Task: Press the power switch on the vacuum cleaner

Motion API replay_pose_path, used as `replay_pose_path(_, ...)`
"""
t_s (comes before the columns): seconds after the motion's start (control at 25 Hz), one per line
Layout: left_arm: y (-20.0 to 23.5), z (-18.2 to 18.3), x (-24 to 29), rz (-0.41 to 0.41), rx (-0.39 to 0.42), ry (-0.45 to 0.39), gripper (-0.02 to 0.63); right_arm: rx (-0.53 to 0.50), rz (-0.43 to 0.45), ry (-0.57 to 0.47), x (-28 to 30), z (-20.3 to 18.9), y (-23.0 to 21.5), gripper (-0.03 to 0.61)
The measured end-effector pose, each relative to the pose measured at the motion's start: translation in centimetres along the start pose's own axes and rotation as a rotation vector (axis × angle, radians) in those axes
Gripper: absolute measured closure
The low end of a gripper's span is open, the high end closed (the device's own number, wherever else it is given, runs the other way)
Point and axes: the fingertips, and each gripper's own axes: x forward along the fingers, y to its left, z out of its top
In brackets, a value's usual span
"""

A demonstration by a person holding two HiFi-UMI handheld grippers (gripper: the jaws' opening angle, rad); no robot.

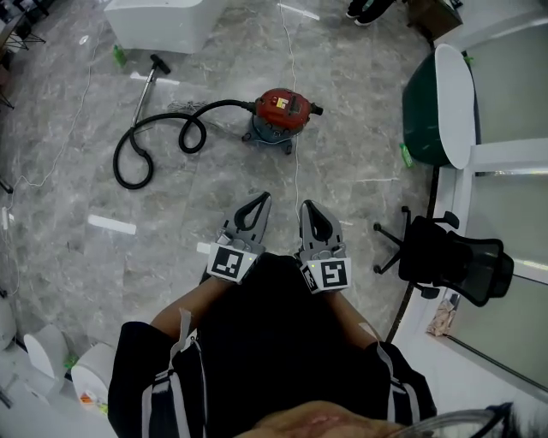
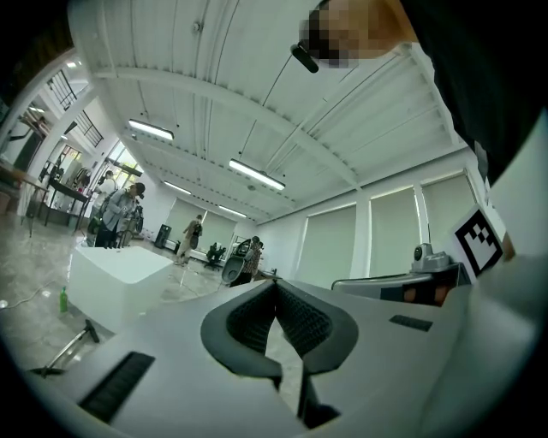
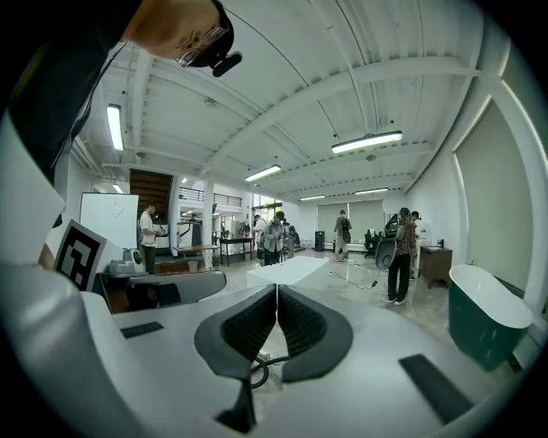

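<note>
The red vacuum cleaner (image 1: 282, 111) stands on the grey marble floor ahead of me. Its black hose (image 1: 154, 141) curls to the left and ends in a metal wand (image 1: 145, 88). I cannot make out the power switch from here. Both grippers are held close to my body, well short of the vacuum and apart from it. My left gripper (image 1: 259, 199) is shut with nothing in it, its jaws meeting in the left gripper view (image 2: 275, 283). My right gripper (image 1: 306, 208) is also shut and empty (image 3: 276, 289); below its jaws a bit of black hose (image 3: 257, 368) shows.
A white block (image 1: 158, 21) stands at the far left, a dark green tub (image 1: 437, 107) with a white rim at the right, and a black office chair (image 1: 449, 257) to my right. A thin white cord (image 1: 295, 158) runs across the floor. Several people (image 3: 402, 252) stand far off.
</note>
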Motion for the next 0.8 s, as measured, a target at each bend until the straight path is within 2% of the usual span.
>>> replay_pose_path(0.2,1.9,0.8,1.8,-0.034,-0.027,-0.016,0.595,-0.004,0.015,0.024,3.2,0.1,0.0,0.558)
replay_pose_path(0.52,2.5,0.4,4.2,-0.056,-0.002,0.018,0.595,0.046,-0.038,0.011,4.1,0.7,-2.2,0.558)
replay_pose_path(0.64,2.0,-0.3,5.0,-0.05,-0.01,0.043,0.595,0.073,-0.043,0.015,4.2,0.2,-3.4,0.558)
replay_pose_path(0.8,2.3,-0.7,5.9,-0.014,0.017,0.075,0.595,0.107,-0.025,0.011,5.0,-0.1,-4.9,0.558)
